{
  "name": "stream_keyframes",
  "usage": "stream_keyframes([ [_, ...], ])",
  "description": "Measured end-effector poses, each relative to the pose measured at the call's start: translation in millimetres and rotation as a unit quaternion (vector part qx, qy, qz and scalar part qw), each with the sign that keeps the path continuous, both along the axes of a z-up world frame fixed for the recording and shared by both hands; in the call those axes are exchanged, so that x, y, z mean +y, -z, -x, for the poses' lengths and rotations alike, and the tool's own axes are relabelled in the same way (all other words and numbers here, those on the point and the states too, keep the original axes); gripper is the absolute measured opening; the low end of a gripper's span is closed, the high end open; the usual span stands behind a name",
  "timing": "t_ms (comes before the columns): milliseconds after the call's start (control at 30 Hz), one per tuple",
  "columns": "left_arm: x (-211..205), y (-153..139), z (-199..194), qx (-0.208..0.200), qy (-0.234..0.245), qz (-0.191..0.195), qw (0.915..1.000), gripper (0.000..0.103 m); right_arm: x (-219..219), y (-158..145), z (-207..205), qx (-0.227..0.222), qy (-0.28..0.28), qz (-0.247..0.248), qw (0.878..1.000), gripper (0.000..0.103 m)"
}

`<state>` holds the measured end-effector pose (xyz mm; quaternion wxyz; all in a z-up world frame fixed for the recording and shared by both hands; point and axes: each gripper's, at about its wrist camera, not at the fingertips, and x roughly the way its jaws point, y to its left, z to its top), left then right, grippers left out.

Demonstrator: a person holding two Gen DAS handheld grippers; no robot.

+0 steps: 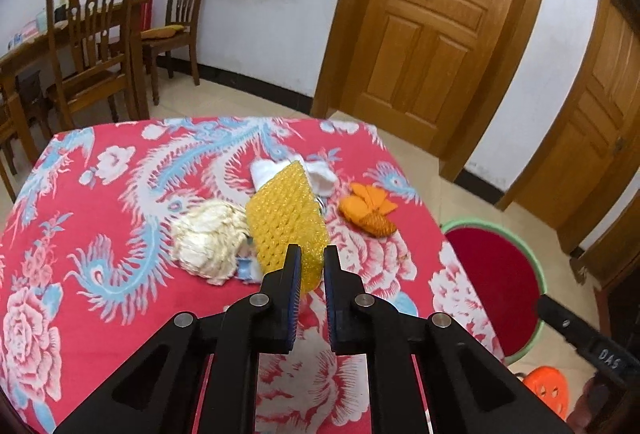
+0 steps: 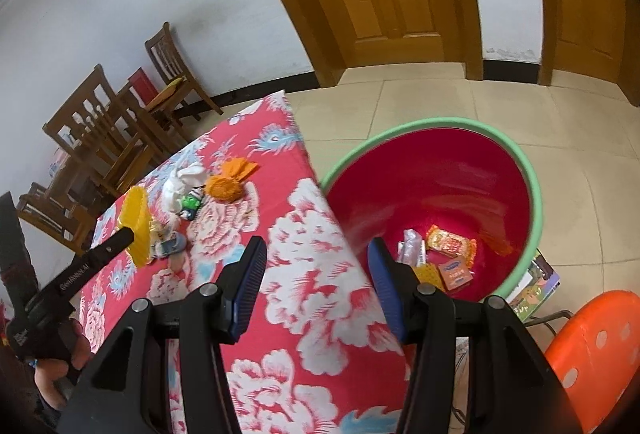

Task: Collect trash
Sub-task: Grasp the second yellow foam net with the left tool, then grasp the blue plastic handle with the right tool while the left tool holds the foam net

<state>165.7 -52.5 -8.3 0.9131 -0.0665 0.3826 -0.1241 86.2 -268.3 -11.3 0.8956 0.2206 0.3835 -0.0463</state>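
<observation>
My left gripper (image 1: 312, 254) is shut on the near end of a yellow foam fruit net (image 1: 286, 222), lifted just above the red flowered tablecloth (image 1: 100, 234). The right wrist view shows the same yellow net (image 2: 138, 222) at the tip of the left gripper (image 2: 130, 234). On the cloth lie a crumpled cream paper (image 1: 208, 242), a white tissue (image 1: 320, 174) and an orange foam net (image 1: 368, 212). My right gripper (image 2: 318, 250) hangs open and empty over the table's edge, beside a red basin with a green rim (image 2: 536, 194) that holds several wrappers (image 2: 450, 244).
An orange plastic stool (image 2: 600, 346) stands near the basin, and a book (image 2: 536, 282) pokes out from under it. Wooden chairs (image 1: 92, 46) and a dining table are behind the cloth-covered table. Two wooden doors (image 1: 432, 18) line the far wall.
</observation>
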Motion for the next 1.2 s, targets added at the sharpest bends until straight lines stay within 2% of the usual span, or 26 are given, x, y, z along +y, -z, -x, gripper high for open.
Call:
stream_keyframes([
  [167, 23, -12, 4, -0.016, -0.022, 0.010, 0.9996, 0.011, 21, -5, -10, -0.003, -0.021, 0.003, 1.000, 0.055],
  [467, 70, -16, 12, -0.023, -0.064, 0.024, 0.9974, 0.011, 71, -3, -33, 0.004, -0.067, 0.012, 0.998, 0.055],
  [900, 119, 1, 15, -0.016, -0.111, 0.029, 0.9933, 0.011, 138, 20, -81, 0.034, -0.129, 0.030, 0.991, 0.055],
  [1200, 135, 15, 10, -0.006, -0.122, 0.038, 0.9918, 0.011, 161, 47, -114, 0.062, -0.141, 0.030, 0.988, 0.053],
])
